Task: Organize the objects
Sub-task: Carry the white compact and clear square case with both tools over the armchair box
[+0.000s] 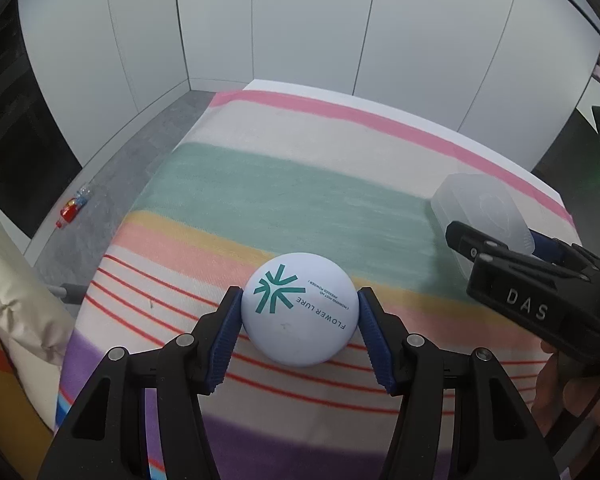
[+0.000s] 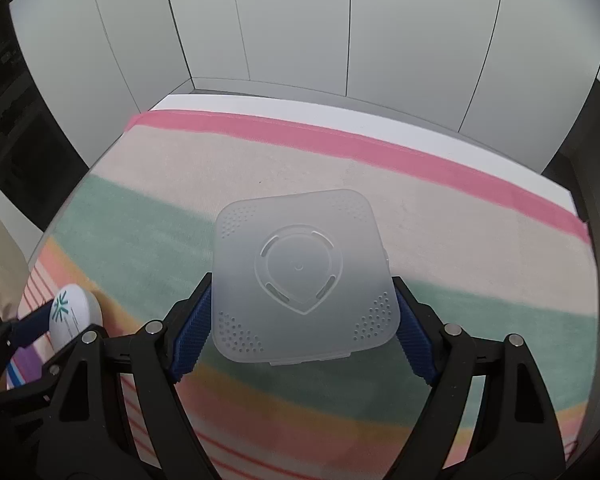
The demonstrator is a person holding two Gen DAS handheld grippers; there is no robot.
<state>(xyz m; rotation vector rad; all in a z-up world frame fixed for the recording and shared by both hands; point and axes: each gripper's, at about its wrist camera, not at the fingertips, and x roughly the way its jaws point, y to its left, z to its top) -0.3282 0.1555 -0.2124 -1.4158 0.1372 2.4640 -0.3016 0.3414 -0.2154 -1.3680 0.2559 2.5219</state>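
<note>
The round white compact [image 1: 299, 308] sat clamped in the left gripper [image 1: 299, 334] over the striped blanket [image 1: 260, 200]. The frosted box [image 2: 302, 276] lay gripped between the right gripper's [image 2: 302, 330] pads. Neither looked put away yet.

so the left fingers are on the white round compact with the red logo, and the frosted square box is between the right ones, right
Not quite: the logo on the white round compact is teal green, not red, as the left wrist view shows. The rest holds: the left fingers grip it, and the frosted square box sits between the right fingers.
</note>
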